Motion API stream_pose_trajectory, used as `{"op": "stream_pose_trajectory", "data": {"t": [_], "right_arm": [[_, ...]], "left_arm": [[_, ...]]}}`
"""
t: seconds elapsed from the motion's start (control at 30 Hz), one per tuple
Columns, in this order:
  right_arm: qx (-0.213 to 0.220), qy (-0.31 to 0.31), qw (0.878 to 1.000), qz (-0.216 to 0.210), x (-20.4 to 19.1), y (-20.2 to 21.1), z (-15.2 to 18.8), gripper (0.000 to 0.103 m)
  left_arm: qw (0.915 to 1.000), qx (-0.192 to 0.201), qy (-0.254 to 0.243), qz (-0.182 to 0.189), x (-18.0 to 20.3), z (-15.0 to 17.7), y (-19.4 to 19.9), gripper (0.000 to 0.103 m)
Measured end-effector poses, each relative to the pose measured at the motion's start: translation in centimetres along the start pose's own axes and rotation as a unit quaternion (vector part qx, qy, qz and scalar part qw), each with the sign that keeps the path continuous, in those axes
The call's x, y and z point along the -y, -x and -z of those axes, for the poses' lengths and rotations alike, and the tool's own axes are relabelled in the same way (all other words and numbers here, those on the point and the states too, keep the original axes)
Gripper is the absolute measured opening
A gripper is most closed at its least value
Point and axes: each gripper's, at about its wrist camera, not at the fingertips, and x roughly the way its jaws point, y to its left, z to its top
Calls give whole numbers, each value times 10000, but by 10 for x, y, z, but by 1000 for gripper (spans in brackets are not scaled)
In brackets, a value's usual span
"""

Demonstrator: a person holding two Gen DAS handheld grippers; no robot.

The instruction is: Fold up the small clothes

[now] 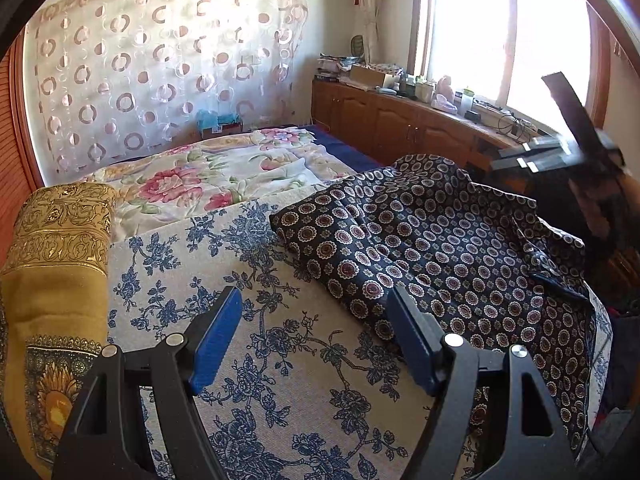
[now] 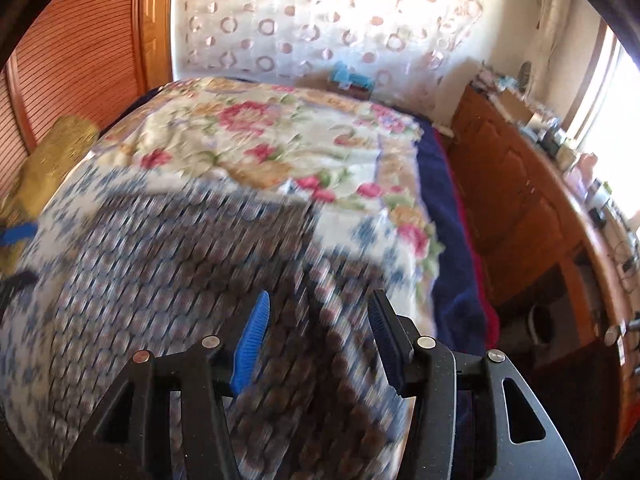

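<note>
The left gripper (image 1: 316,338) hung over the bed with its two blue pads wide apart and nothing between them. Under it lay a pale sheet (image 1: 280,344) printed with blue flowers. The dark garment (image 1: 432,240), covered in small round flower marks, lay just ahead of this gripper and to its right; its near edge came close to the right pad, but whether the two touched could not be told. The cloth was partly folded and still rumpled, with one corner hanging off the bed edge on the far right. To the left of the gripper stood a yellow pillow (image 1: 52,280) with a gold pattern. Farther ahead lay a blanket (image 1: 208,176) with pink flowers, and behind it a curtain (image 1: 160,60) with ring shapes.

The right gripper (image 2: 318,320) was above the same garment (image 2: 180,264), which filled the space directly below and ahead of it. Its pads stood about half open, and they pressed on nothing. This view was strongly blurred, so fine details of the cloth were not clear. In the left wrist view the right gripper (image 1: 560,152) appeared far to the right, above the garment's far edge. A wooden cabinet (image 2: 520,208) ran along its right side, under a bright window (image 1: 500,36).
</note>
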Motion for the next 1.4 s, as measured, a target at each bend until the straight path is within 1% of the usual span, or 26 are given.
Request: {"op": "stream_pose_trajectory", "data": {"t": [0.17, 0.27, 0.3, 0.33, 0.37, 0.4, 0.43, 0.5, 0.53, 0.63, 0.73, 0.8, 0.93, 1.0, 1.07, 1.13, 1.17, 1.2, 1.3, 1.4], "right_arm": [[-355, -264, 9983, -369, -20, -3, 50, 53], [-453, -446, 9966, -528, -29, -8, 69, 53], [-494, -469, 9963, -519, -33, -10, 73, 53], [-516, -490, 9961, -519, -33, -12, 76, 41], [-552, -530, 9954, -582, -35, -13, 80, 31], [-593, -568, 9945, -655, -36, -14, 82, 11], [-596, -574, 9942, -684, -33, -13, 84, 3], [-463, -514, 9951, -700, -34, -2, 89, 2], [-368, -513, 9962, -603, -32, 6, 91, 2], [-181, -621, 9974, -330, -19, 35, 102, 2], [-229, -769, 9968, -53, -8, 54, 120, 2], [-333, -872, 9956, 68, -5, 53, 130, 2], [-456, -1025, 9936, 117, -9, 43, 138, 2], [-445, -1102, 9928, 178, -9, 39, 130, 2], [-379, -1138, 9927, 163, -10, 40, 121, 11], [-206, -1060, 9938, 268, 3, 56, 113, 39], [-92, -1043, 9942, 256, 10, 50, 106, 43], [51, -1034, 9944, 216, 11, 52, 99, 45], [303, -808, 9961, 186, 12, 47, 71, 45], [395, -543, 9977, 27, 11, 28, 41, 45]], "left_arm": [[10000, -41, -43, 57, 6, 0, -2, 76], [9999, -46, -112, 101, 11, 0, -3, 76], [9998, -53, -131, 111, 12, 1, -3, 76], [9998, -65, -149, 114, 14, 2, -4, 76], [9998, -71, -158, 112, 14, 2, -4, 76], [9998, -72, -164, 107, 14, 2, -3, 76], [9998, -68, -161, 102, 14, 2, -3, 76], [9998, -44, -144, 97, 13, 1, -2, 76], [9999, -32, -127, 102, 12, 1, -1, 76], [9999, -12, -105, 112, 11, 0, -1, 76], [9998, 13, -145, 130, 13, 0, 1, 76], [9997, 25, -182, 147, 15, 1, 2, 76], [9997, 12, -213, 156, 16, 1, 0, 76], [9996, -8, -220, 156, 17, 1, -1, 76], [9996, -10, -218, 170, 18, 2, -2, 76], [9996, -27, -208, 183, 19, 2, -3, 76], [9996, -31, -206, 187, 20, 2, -4, 76], [9996, -44, -196, 187, 21, 2, -5, 76], [9997, -94, -143, 167, 21, 2, -10, 76], [9998, -139, -84, 90, 21, 1, -12, 76]]}}
